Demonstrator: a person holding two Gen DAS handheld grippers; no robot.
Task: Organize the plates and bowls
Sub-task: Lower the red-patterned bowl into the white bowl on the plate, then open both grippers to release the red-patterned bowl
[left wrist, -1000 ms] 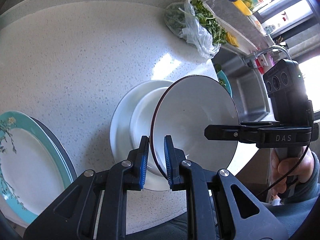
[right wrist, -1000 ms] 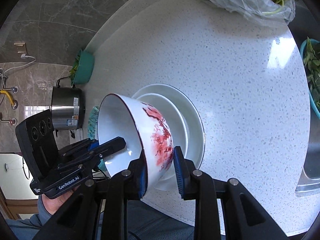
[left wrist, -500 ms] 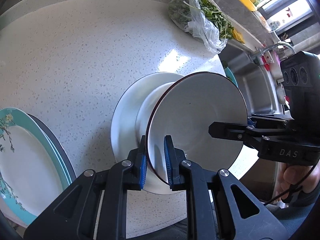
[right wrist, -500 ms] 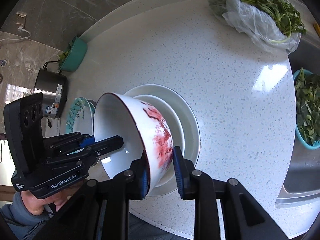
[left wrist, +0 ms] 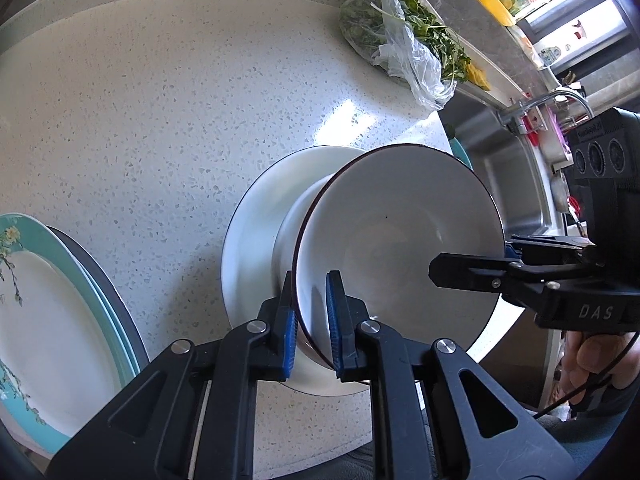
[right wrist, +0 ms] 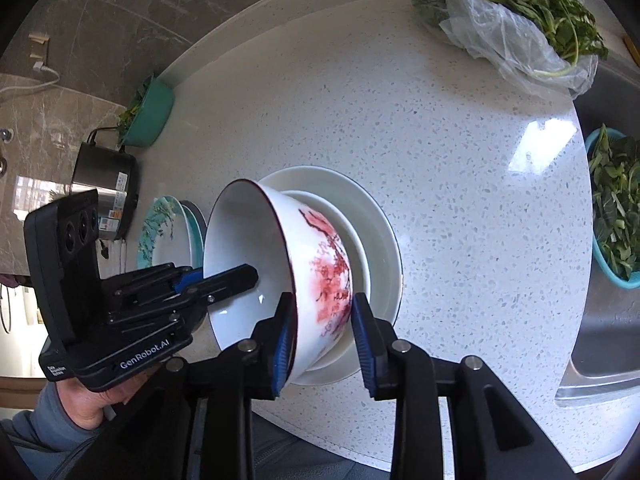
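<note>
We've got the left gripper (left wrist: pixel 312 320) clamped tight on the bowl (left wrist: pixel 400 248) rim, one blue pad inside, one outside. Right gripper (right wrist: pixel 322 326) is on the opposite rim w/ a narrow gap: inner pad on the rim, outer pad looks slightly off the red-flower wall, so we can't tell if it's really pinching. Bowl is tipped on its side, mouth toward the left gripper, foot toward a white bowl (right wrist: pixel 352 232) that sits on a white plate (right wrist: pixel 384 236) mid-counter (left wrist: pixel 160 120). Can't tell if the two bowls touch. Left of that, a teal plate stack (left wrist: pixel 48 300). Further out: bag of greens (left wrist: pixel 408 48) at the back, sink (left wrist: pixel 516 184) to the right, a pot (right wrist: pixel 104 172) and teal basket (right wrist: pixel 150 116) far left.
</note>
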